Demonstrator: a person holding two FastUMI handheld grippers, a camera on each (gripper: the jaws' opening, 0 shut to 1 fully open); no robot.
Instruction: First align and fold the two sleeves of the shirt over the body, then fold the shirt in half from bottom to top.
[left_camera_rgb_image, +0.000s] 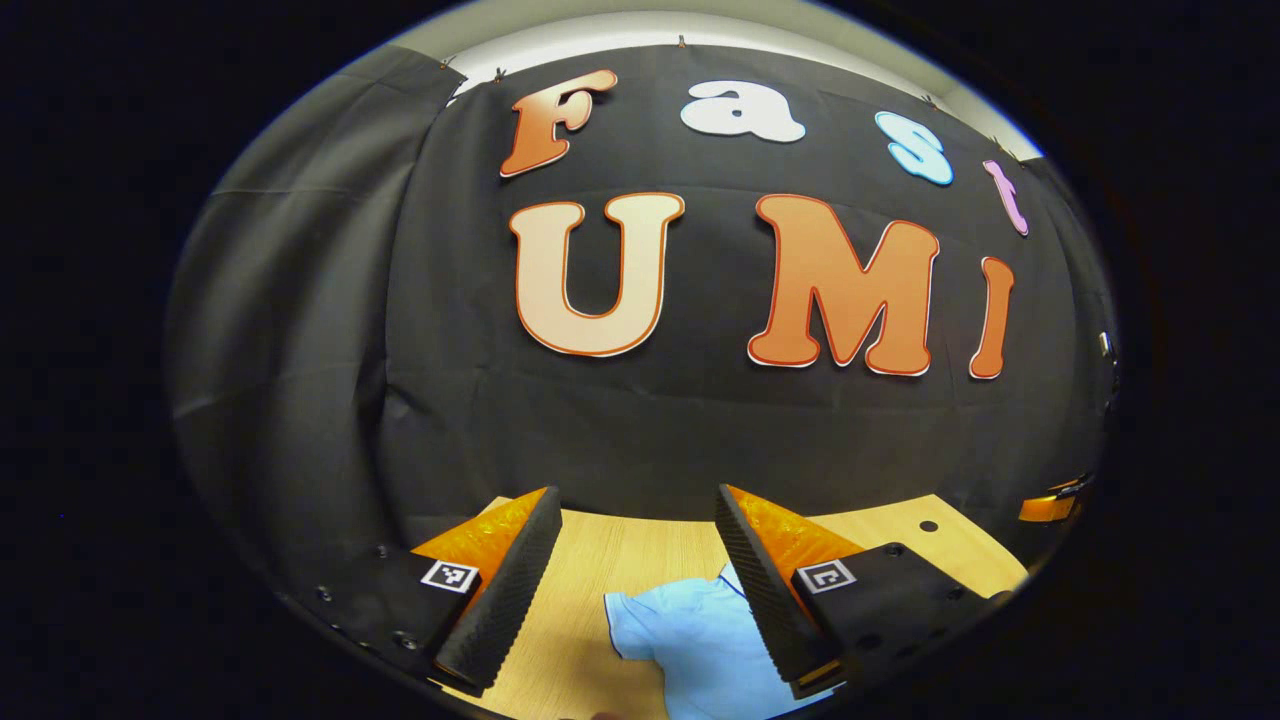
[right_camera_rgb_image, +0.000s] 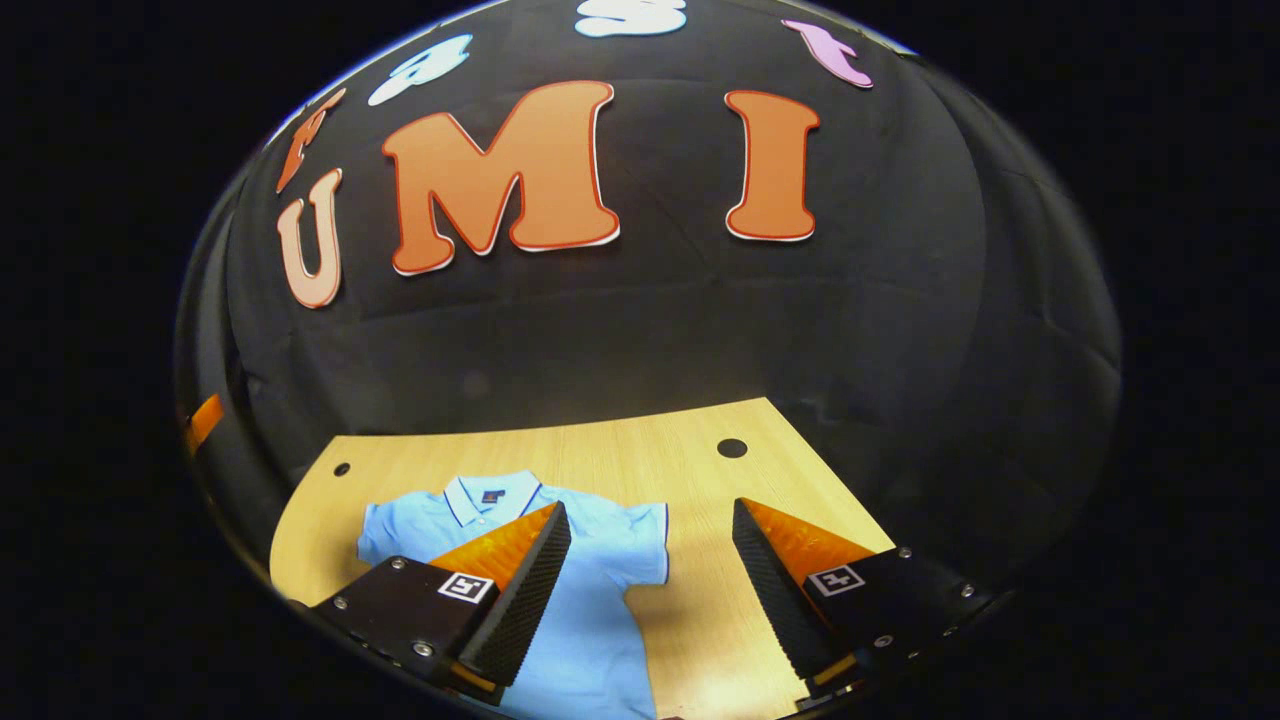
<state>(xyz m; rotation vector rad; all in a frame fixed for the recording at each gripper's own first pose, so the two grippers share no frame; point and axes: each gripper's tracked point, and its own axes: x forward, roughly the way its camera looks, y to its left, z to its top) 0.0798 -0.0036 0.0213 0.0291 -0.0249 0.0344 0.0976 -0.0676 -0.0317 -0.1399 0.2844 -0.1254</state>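
Right gripper view shows my right gripper (right_camera_rgb_image: 650, 590) and left gripper (left_camera_rgb_image: 640, 585) both released above the shirt (right_camera_rgb_image: 590, 600) (sleeves unfolded), so I risk pinching both layers.

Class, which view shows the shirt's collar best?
The right gripper view: the shirt lies flat on the table, collar and both sleeves visible. The left gripper view shows one sleeve and some body cloth between its fingers.
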